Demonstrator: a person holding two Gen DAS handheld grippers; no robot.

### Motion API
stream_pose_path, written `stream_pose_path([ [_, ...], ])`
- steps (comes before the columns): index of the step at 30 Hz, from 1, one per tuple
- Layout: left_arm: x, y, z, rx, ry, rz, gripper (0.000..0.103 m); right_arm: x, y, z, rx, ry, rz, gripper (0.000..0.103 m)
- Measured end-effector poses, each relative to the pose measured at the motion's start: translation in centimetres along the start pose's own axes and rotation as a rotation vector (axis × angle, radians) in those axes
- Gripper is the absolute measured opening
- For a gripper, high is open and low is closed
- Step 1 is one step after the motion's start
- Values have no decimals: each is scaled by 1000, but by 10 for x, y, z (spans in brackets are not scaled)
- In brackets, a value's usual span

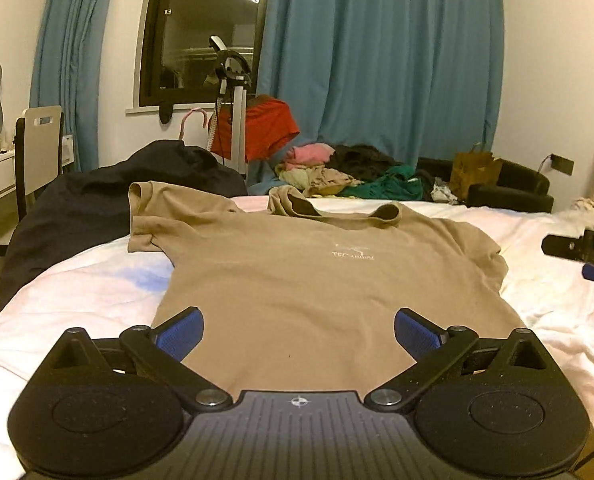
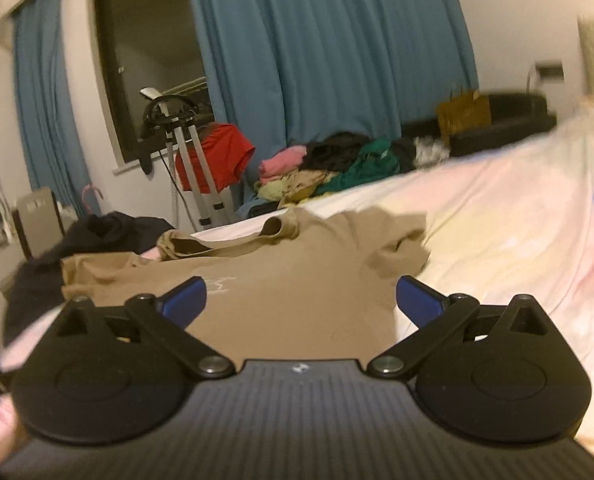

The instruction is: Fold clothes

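Note:
A tan T-shirt lies spread flat on the white bedsheet, collar away from me, a small white print on its chest. My left gripper hovers over the shirt's near hem, jaws wide open, nothing between the blue pads. In the right wrist view the same T-shirt lies ahead with its right sleeve crumpled. My right gripper stands open above the shirt's right side, empty. Part of the right gripper shows at the right edge of the left wrist view.
A dark garment is heaped at the bed's left edge. A pile of mixed clothes lies beyond the bed's far side, with a red garment on a stand, blue curtains and a black sofa.

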State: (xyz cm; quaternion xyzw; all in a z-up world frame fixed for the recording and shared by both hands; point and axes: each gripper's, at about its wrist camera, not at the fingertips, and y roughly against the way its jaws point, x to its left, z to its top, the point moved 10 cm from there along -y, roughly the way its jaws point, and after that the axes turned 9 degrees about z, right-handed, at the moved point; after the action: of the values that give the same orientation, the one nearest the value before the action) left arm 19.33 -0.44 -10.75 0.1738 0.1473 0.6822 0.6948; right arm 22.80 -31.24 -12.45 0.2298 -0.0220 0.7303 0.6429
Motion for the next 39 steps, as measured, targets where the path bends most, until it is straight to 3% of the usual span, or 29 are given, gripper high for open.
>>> stream_pose_path([
  [6,-7,-8,-8,20,-9,-6,103,-9,-8,0,0,-110,58,101],
  [16,-9,-19,-16,33,-9,10,103,-32,-20,4,-14,-258,75,101],
  [19,-8,-23,-19,47,1,19,103,-57,-31,14,-31,-387,97,91],
  [21,-5,-26,-21,64,17,27,103,-80,-43,19,-31,-481,99,71],
  [24,-2,-31,-23,84,50,28,103,-123,-62,19,-20,-627,87,65],
  [28,1,-41,-24,99,86,26,103,-172,-91,5,19,-804,93,65],
  [32,1,-56,-26,130,132,13,103,-189,-125,-12,69,-846,99,66],
  [36,-5,-70,-24,140,169,-21,103,-191,-160,-20,103,-797,109,66],
  [39,-9,-79,-25,141,174,-36,103,-200,-178,-19,89,-725,63,66],
])
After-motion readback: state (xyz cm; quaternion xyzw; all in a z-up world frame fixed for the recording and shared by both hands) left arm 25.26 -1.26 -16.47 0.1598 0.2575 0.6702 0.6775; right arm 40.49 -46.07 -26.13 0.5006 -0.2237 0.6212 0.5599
